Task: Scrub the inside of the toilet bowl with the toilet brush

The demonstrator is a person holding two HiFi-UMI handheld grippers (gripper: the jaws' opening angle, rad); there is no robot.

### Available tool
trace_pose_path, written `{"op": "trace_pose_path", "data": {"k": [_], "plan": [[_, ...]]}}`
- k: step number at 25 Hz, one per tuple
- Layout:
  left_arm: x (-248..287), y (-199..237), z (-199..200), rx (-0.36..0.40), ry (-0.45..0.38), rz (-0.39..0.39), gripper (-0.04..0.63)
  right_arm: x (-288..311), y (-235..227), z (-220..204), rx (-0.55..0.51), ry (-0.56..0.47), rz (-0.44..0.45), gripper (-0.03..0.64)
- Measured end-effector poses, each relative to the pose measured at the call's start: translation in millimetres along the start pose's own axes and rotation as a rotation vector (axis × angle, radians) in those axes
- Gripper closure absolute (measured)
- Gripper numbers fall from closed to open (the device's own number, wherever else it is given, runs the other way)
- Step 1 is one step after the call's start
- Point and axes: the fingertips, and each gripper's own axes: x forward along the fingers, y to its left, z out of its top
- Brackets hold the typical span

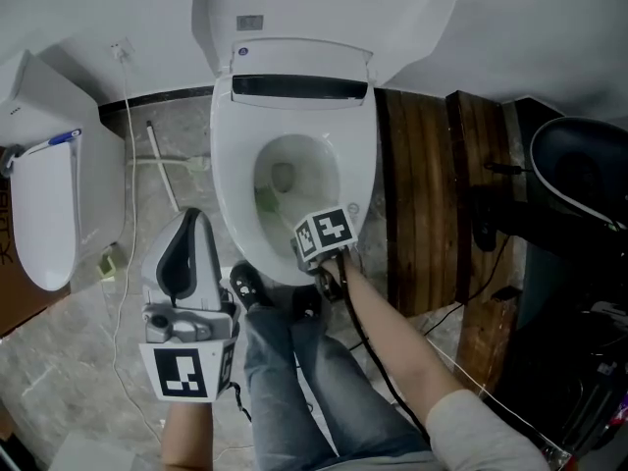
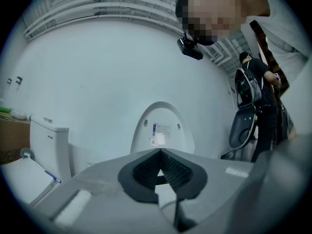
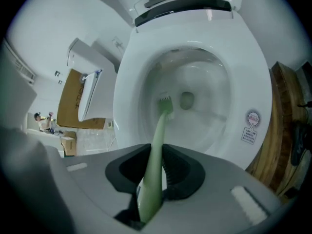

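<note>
The white toilet (image 1: 228, 165) stands with its lid (image 1: 324, 8) raised and its bowl (image 1: 304, 170) open below me. My right gripper (image 1: 306, 245) hovers over the front rim, shut on the pale green toilet brush (image 3: 157, 145). In the right gripper view the brush handle runs out between the jaws, and its head (image 3: 165, 104) lies against the bowl's (image 3: 209, 96) inner wall, left of the drain. The brush head (image 1: 267, 199) also shows low in the bowl. My left gripper (image 1: 191, 216) is held up left of the toilet, its jaws (image 2: 160, 155) shut on nothing, facing the lid (image 2: 162, 130).
A second white toilet (image 1: 44, 204) stands at the left. Dark wooden planks (image 1: 422, 194) lie right of the bowl, with a black chair (image 1: 579, 175) beyond. Pipes and cables (image 1: 162, 165) cross the tiled floor. The person's legs (image 1: 294, 381) and shoe (image 1: 245, 285) are before the bowl.
</note>
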Motion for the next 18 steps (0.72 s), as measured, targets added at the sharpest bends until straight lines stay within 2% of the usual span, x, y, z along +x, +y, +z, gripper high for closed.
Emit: {"op": "trace_pose_path", "data": {"k": [5, 12, 15, 18], "plan": [[8.6, 9.1, -4.0, 0.008, 0.021, -0.019, 0.592, 4.7, -0.5, 21.5, 0.169, -0.104, 0.020, 0.541], [19.4, 30.0, -2.0, 0.018, 0.024, -0.036, 0.592, 11.9, -13.7, 56.2, 0.346, -0.208, -0.011, 0.541], [22.7, 42.4, -4.0, 0.027, 0.037, -0.031, 0.592, 21.4, -10.1, 64.0, 0.322, -0.184, -0.015, 0.541], [27.9, 49.6, -0.2, 0.006, 0.008, -0.049, 0.592, 30.8, 1.5, 65.3, 0.269, -0.147, -0.006, 0.541]]}}
